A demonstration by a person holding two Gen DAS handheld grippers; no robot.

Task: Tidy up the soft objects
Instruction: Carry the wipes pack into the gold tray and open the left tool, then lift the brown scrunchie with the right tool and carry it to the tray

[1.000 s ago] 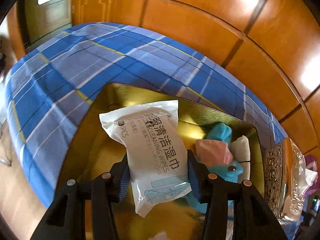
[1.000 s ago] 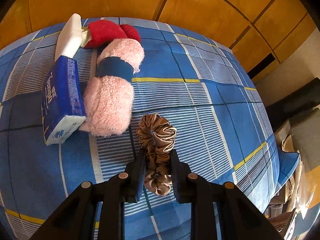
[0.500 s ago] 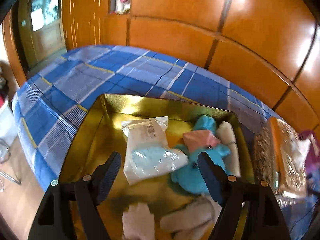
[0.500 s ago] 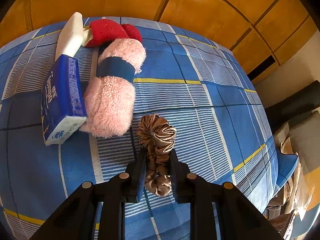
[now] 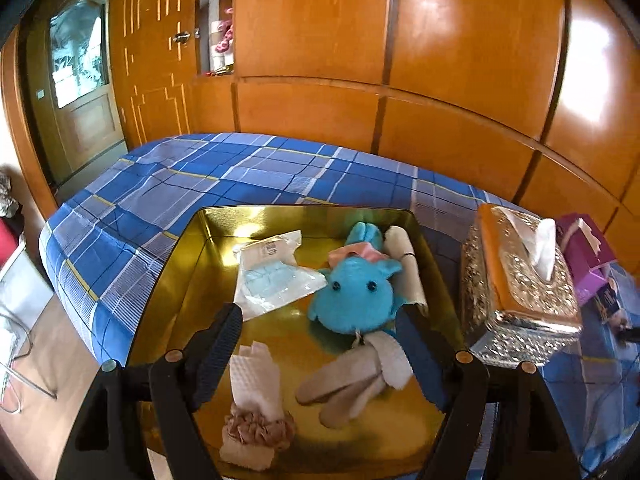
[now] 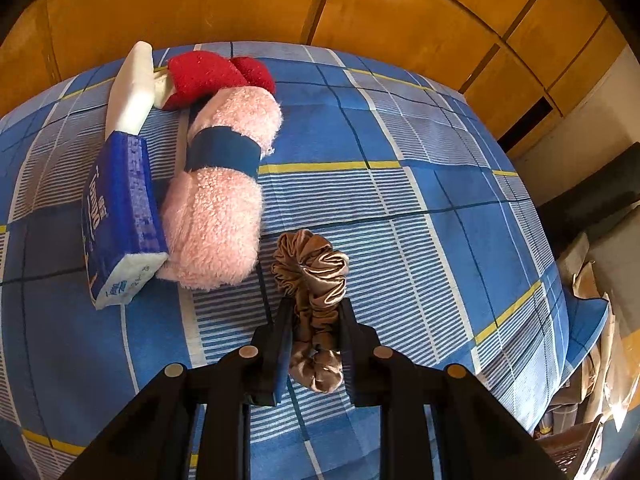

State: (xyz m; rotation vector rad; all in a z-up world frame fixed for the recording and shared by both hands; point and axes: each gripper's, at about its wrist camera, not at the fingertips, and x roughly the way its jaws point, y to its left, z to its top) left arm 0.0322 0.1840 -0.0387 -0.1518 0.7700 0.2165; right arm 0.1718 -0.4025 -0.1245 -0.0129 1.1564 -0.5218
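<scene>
In the left wrist view a gold tin tray (image 5: 188, 264) rests on the blue plaid bed. It holds a white wet-wipes pack (image 5: 272, 276), a blue plush toy (image 5: 356, 292), grey socks (image 5: 352, 380), a white cloth (image 5: 254, 380) and a pink-brown scrunchie (image 5: 260, 430). My left gripper (image 5: 320, 314) hangs open above the tray with nothing between its fingers. In the right wrist view my right gripper (image 6: 314, 308) is shut on a bronze satin scrunchie (image 6: 310, 268) lying on the bedspread.
A silver tissue box (image 5: 520, 280) and a purple box (image 5: 584, 248) stand right of the tray. Near the right gripper lie a pink fluffy roll (image 6: 218, 200), a blue tissue pack (image 6: 120, 216), a red sponge item (image 6: 208, 76) and a white bar (image 6: 134, 88). Wooden wall panels stand behind the bed.
My left gripper let go of the wet-wipes pack, which now lies in the tray, and drew back and up with jaws wide. The right gripper stays shut on the scrunchie.
</scene>
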